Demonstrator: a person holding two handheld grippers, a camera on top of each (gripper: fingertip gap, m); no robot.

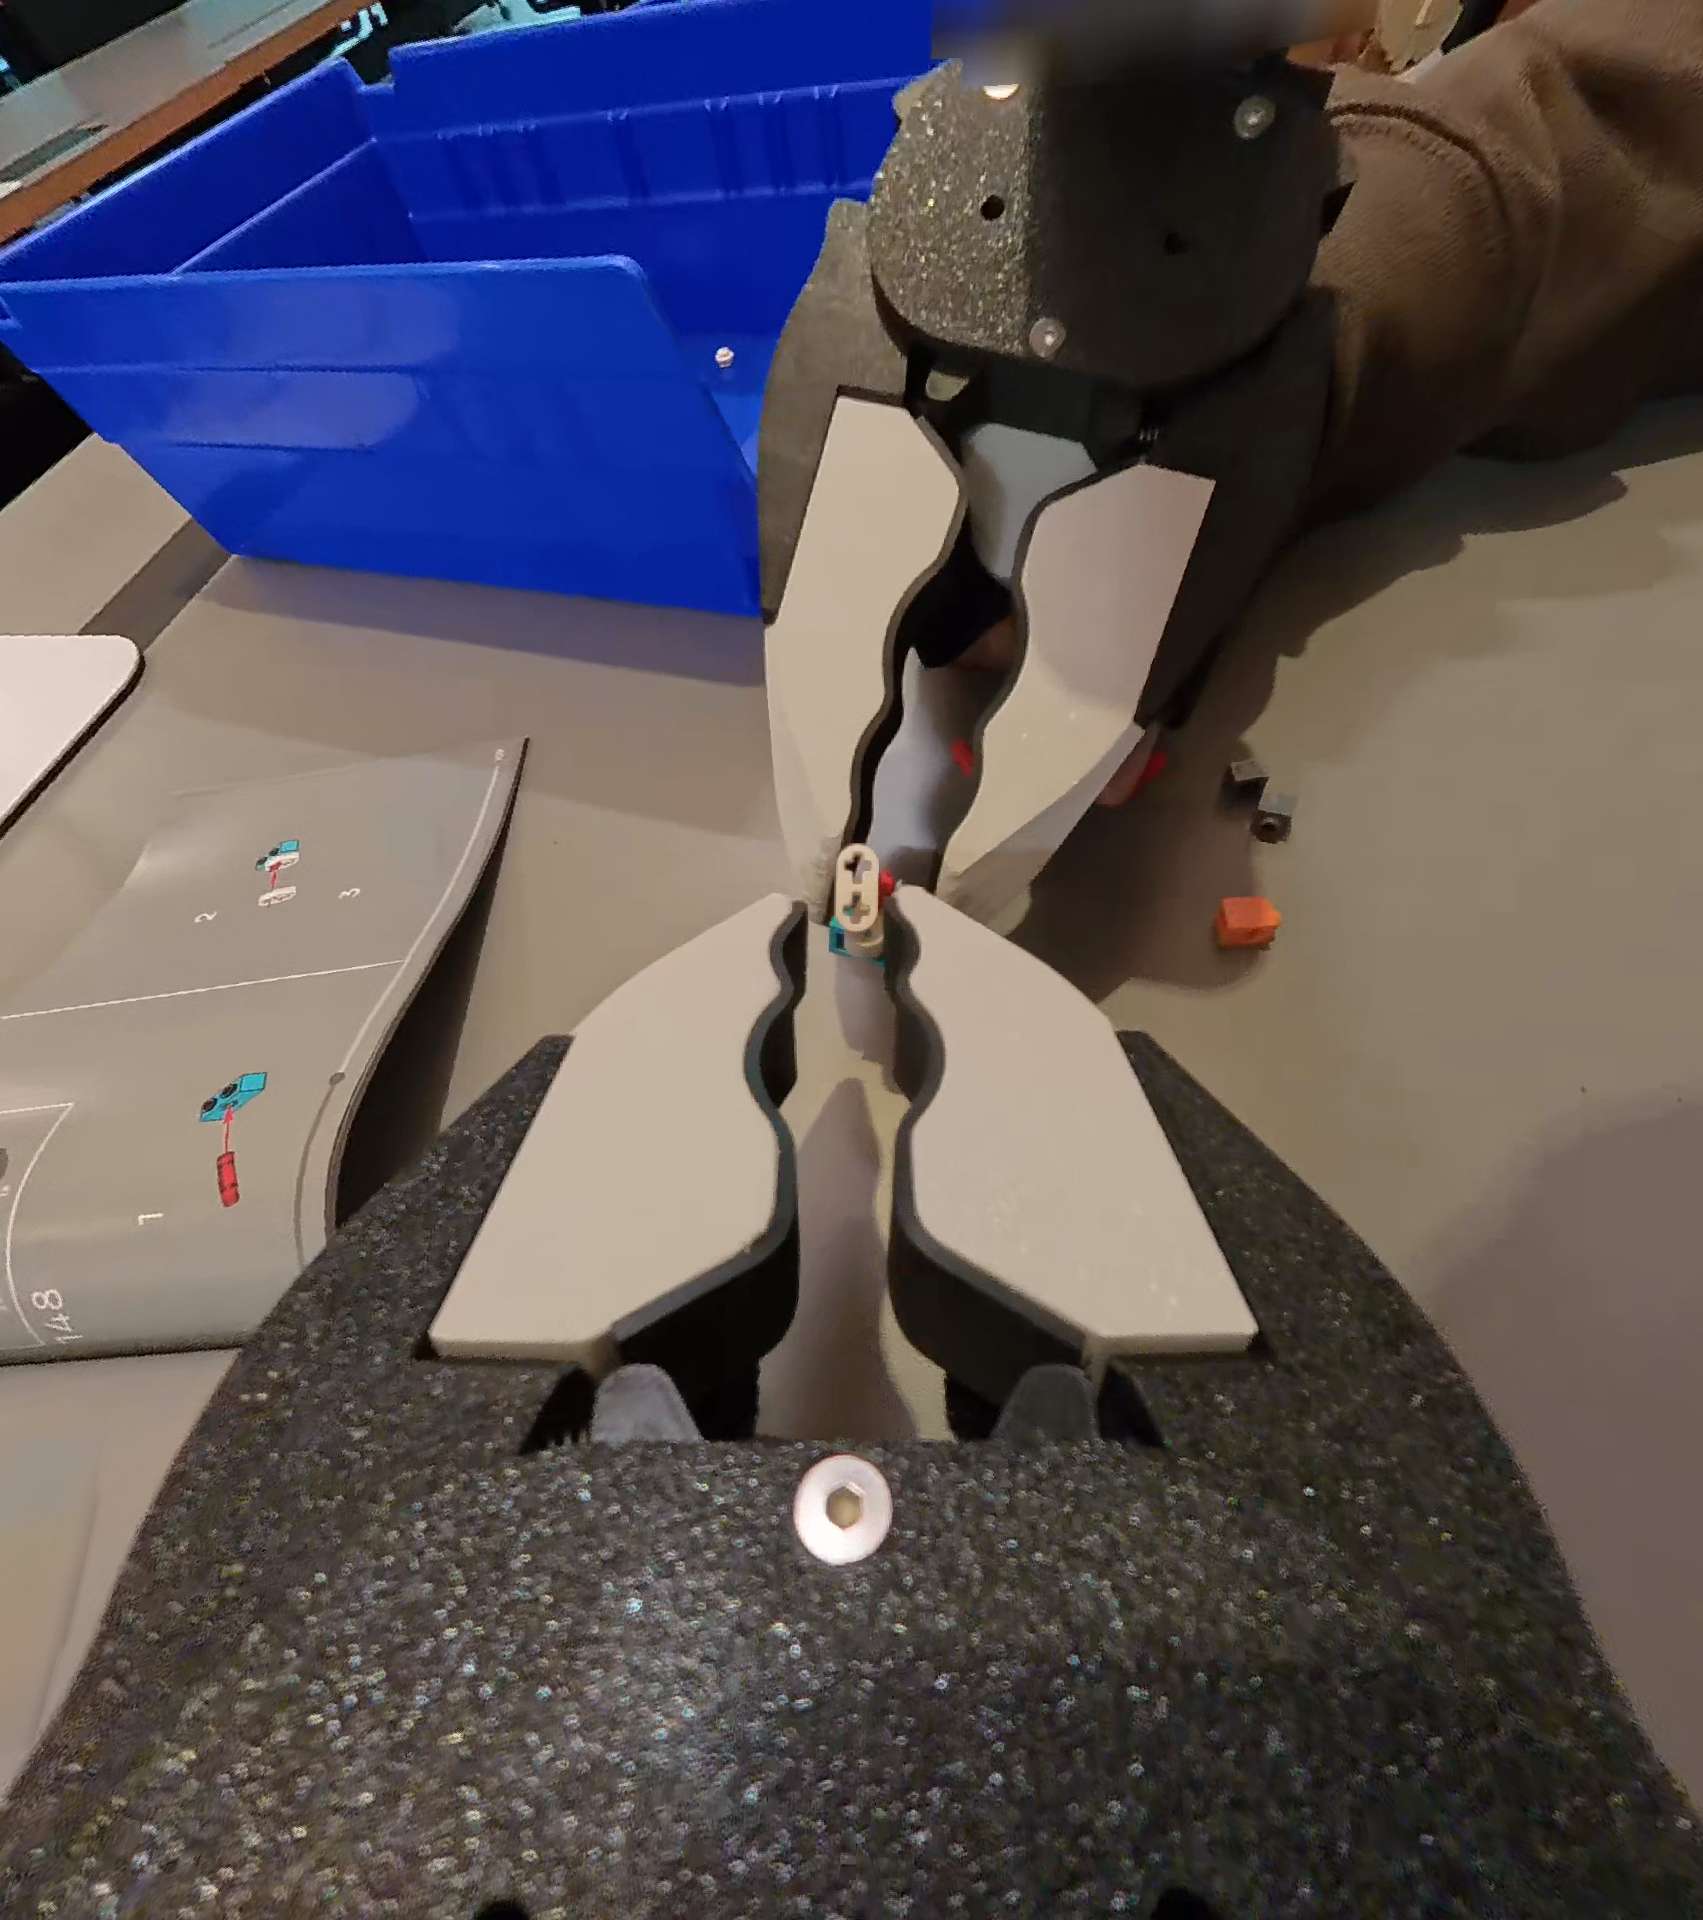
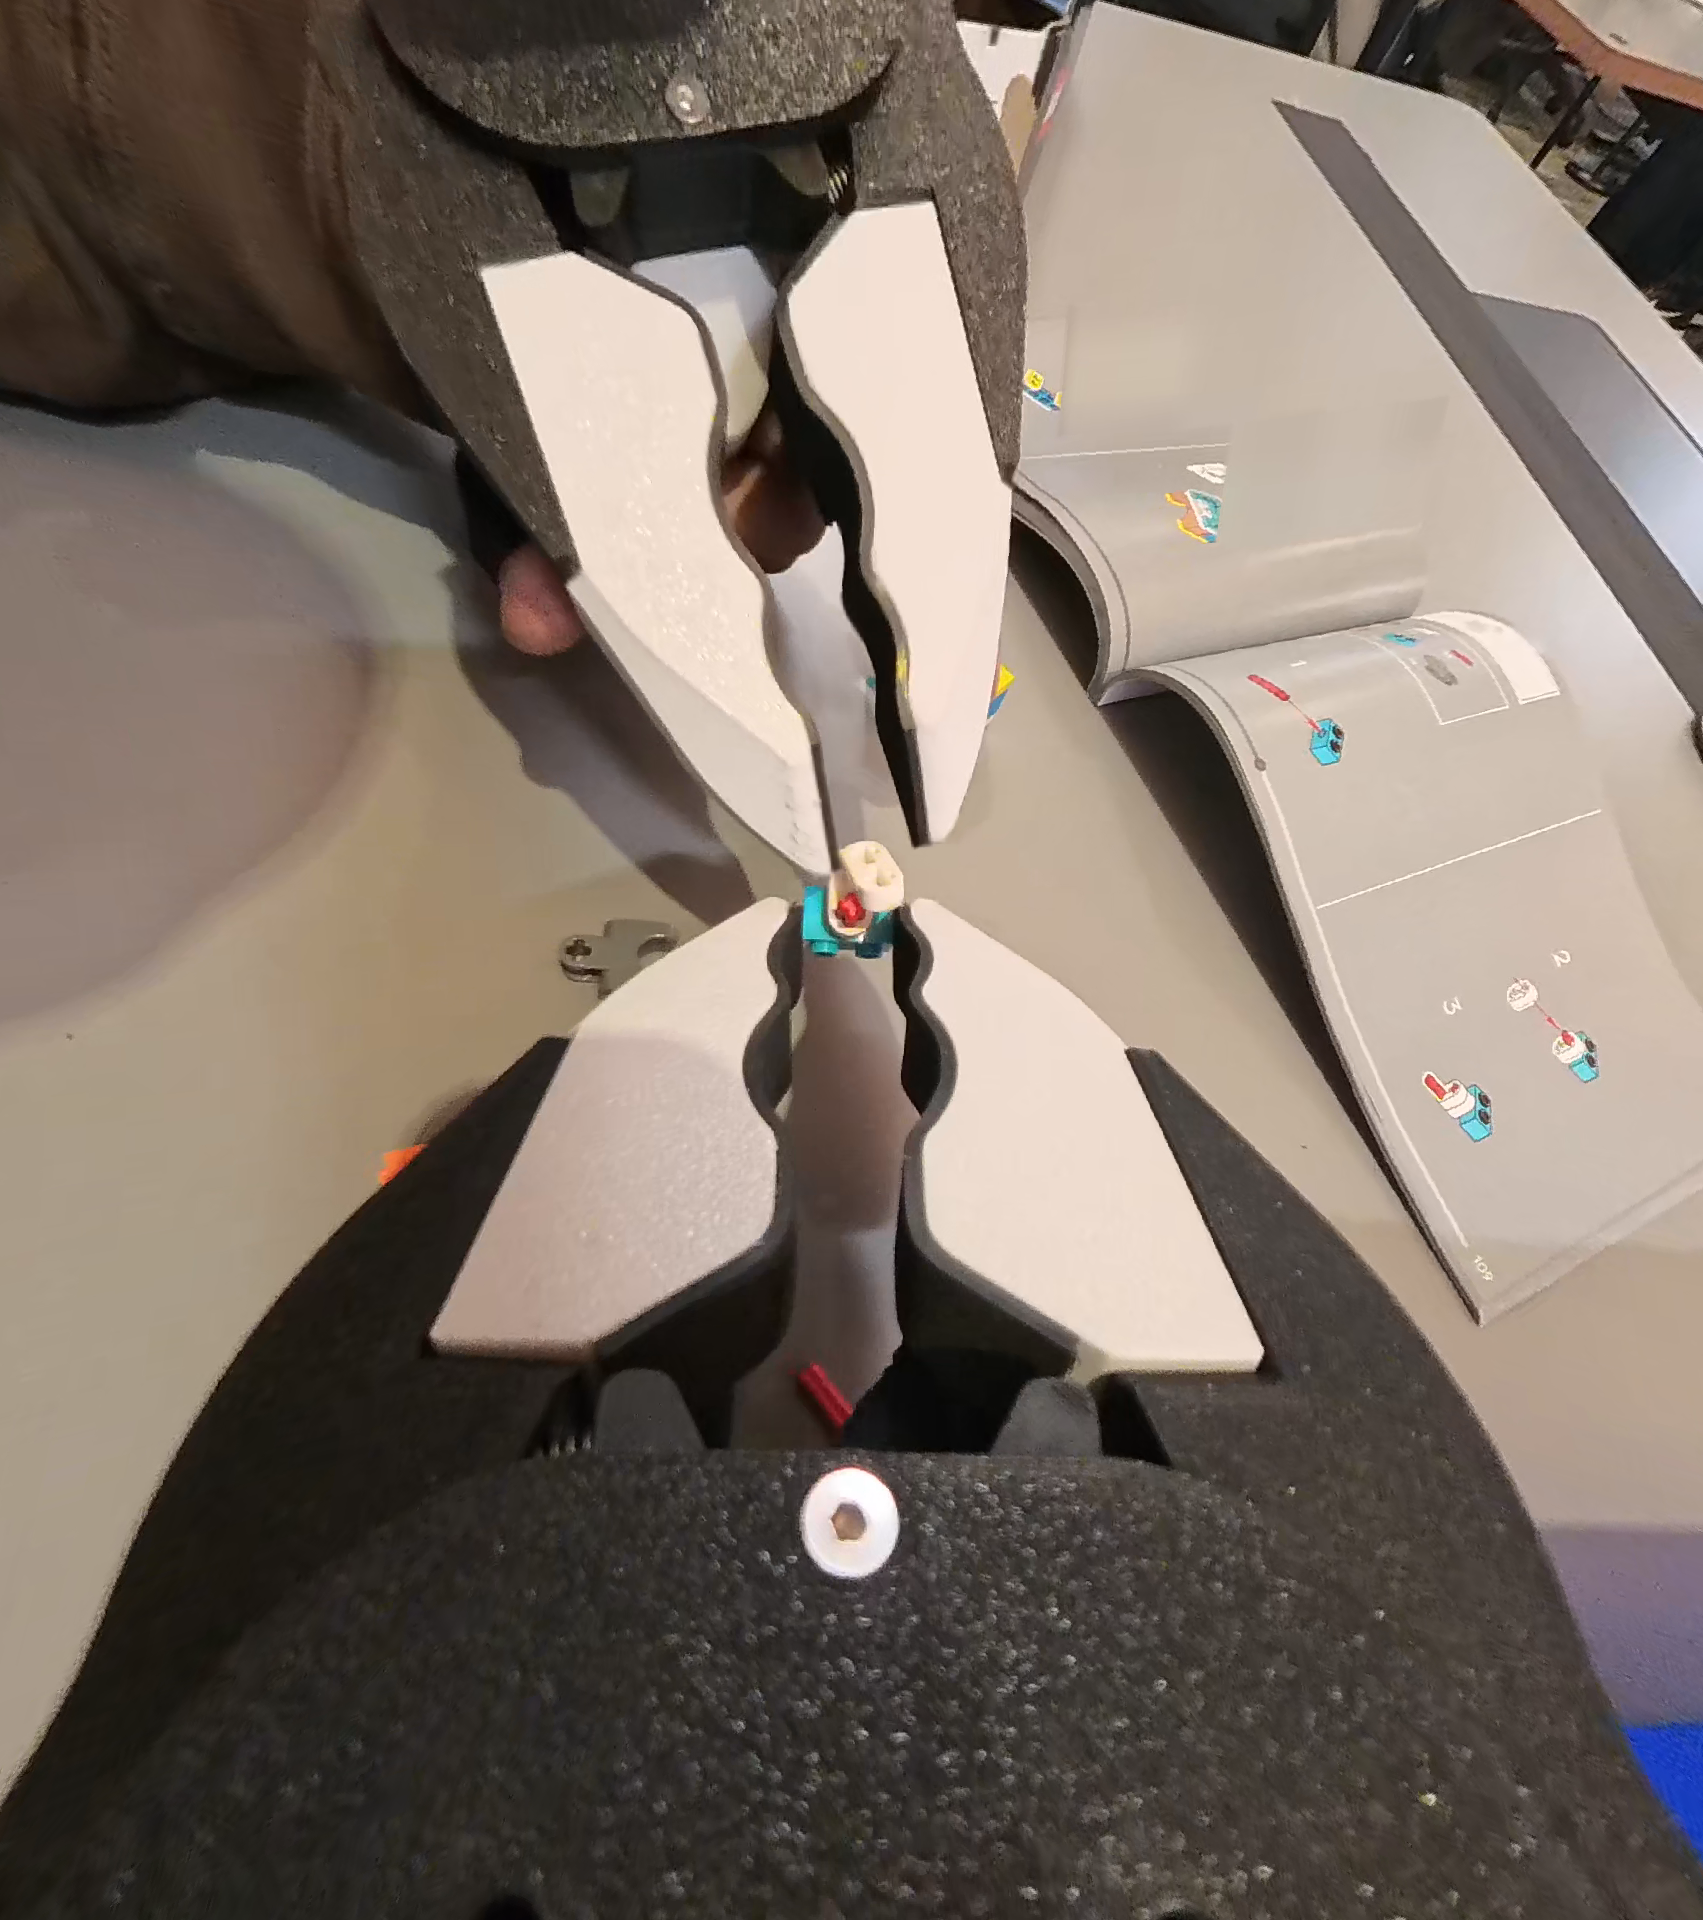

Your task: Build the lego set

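My two grippers meet tip to tip over the grey table. My right gripper [image 2: 852,923] is shut on a small teal brick [image 2: 826,932] with a red pin [image 2: 849,909] in it. My left gripper [image 1: 849,920] is shut on a small white two-hole connector [image 1: 859,883], which sits on the red pin against the teal brick [image 1: 839,940]. In the left wrist view the right gripper [image 1: 888,878] comes down from the top. In the right wrist view the left gripper [image 2: 873,847] comes down from the top, pinching the white connector [image 2: 868,868].
The open instruction booklet [image 1: 203,1039] lies left of the grippers and shows in the right wrist view [image 2: 1449,883]. Blue bins [image 1: 390,416] stand behind it. An orange brick [image 1: 1247,923], dark grey pieces [image 1: 1268,805], a loose red pin [image 2: 826,1392] and a flat grey piece [image 2: 618,951] lie on the table. Only a small space, under 4 cm, lies between the two pairs of fingers.
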